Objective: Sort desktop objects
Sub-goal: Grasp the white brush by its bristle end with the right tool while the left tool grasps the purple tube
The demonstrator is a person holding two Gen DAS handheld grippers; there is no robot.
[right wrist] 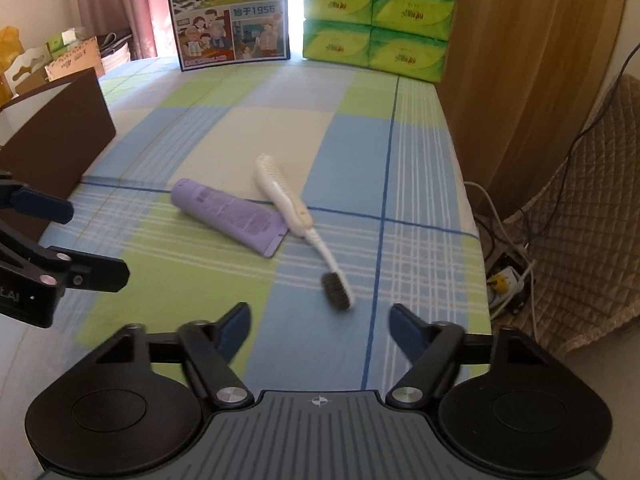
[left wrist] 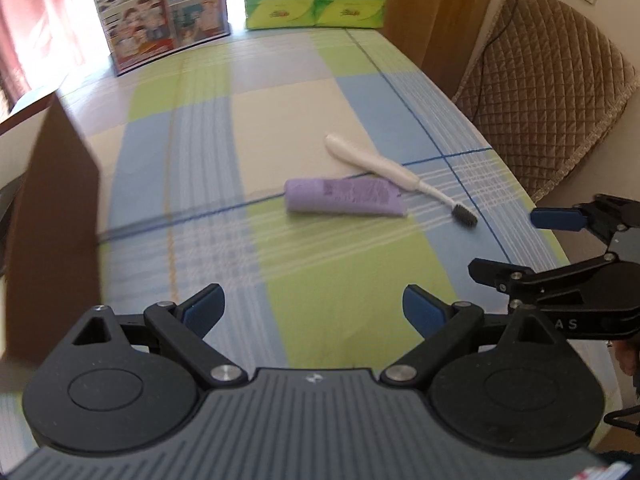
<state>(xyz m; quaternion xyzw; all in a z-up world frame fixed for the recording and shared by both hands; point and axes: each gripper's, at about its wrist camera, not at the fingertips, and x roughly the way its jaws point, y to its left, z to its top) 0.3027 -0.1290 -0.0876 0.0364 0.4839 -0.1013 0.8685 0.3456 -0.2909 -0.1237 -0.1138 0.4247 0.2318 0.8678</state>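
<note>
The blue illustrated carton (right wrist: 230,12) standing at the far end bears large white Chinese characters along its top, a smaller line reading "从小喝的奶", and a panel that ends in the number "1956". The left gripper (right wrist: 96,240), seen from the right wrist view, shows the white letters "AI" on its black body, and the right gripper (left wrist: 500,240), seen from the left wrist view, shows "AS". Print on the purple tube (right wrist: 230,216) and on the green tissue packs (right wrist: 376,16) is too small or blurred to read.

lilac tube (right wrist: 228,216), white toothbrush (right wrist: 288,204), blue-green checked tablecloth (right wrist: 280,128), green tissue packs (right wrist: 376,12)

Left gripper (left wrist: 314,314) at the bottom of its frame, fingers spread wide; right gripper (right wrist: 320,330) likewise spread, both holding nothing
</note>
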